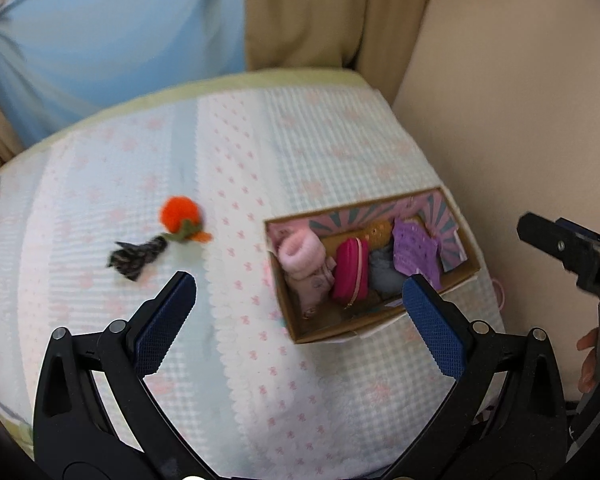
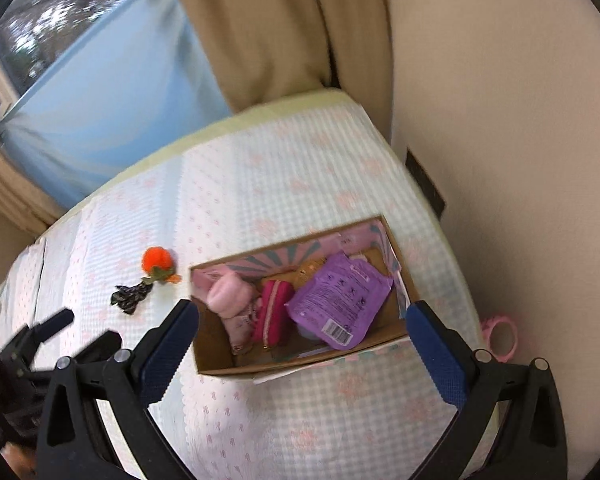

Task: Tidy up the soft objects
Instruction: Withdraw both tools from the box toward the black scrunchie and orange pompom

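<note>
A cardboard box (image 1: 340, 330) (image 2: 236, 367) sits on the bed near the wall. It holds a pink fluffy roll (image 1: 302, 254) (image 2: 226, 296), a magenta zip pouch (image 1: 352, 272) (image 2: 272, 312) and a purple packet (image 1: 416, 252) (image 2: 338, 298). Left of the box lie an orange pompom (image 1: 180, 212) (image 2: 156, 260) and a dark patterned cloth (image 1: 134, 258) (image 2: 130, 296). My left gripper (image 1: 300, 292) is open above the bed, empty. My right gripper (image 2: 304, 320) is open over the box, empty, and its body (image 1: 568, 252) shows at the right edge of the left wrist view.
The bed (image 1: 228, 152) has a pale checked cover with pink bows. A beige wall (image 1: 520, 100) runs along its right side. Tan curtains (image 1: 332, 12) and a blue panel (image 1: 112, 48) stand behind. A pink ring (image 2: 500, 336) lies between bed and wall.
</note>
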`<action>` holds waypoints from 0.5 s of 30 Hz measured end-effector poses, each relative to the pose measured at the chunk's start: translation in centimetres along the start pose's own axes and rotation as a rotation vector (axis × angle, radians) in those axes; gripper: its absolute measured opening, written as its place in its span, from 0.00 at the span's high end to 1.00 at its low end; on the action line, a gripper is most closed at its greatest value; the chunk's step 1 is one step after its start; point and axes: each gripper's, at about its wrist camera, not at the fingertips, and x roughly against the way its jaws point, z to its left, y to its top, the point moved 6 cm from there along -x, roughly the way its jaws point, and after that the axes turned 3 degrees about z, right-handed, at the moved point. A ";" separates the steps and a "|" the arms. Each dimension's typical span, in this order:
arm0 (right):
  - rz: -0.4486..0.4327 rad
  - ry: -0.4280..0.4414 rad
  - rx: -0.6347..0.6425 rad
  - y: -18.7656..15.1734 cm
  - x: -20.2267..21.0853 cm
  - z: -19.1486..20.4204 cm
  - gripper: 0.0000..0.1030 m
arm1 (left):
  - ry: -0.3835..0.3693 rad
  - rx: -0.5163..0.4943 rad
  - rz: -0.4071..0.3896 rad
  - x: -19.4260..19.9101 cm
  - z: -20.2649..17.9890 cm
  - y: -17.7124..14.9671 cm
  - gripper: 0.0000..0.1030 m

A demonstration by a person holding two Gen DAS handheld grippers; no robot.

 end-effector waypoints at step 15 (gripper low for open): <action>-0.260 -0.050 0.215 -3.1 13.4 11.1 0.00 | 0.048 0.104 -0.224 14.5 9.1 -2.8 0.00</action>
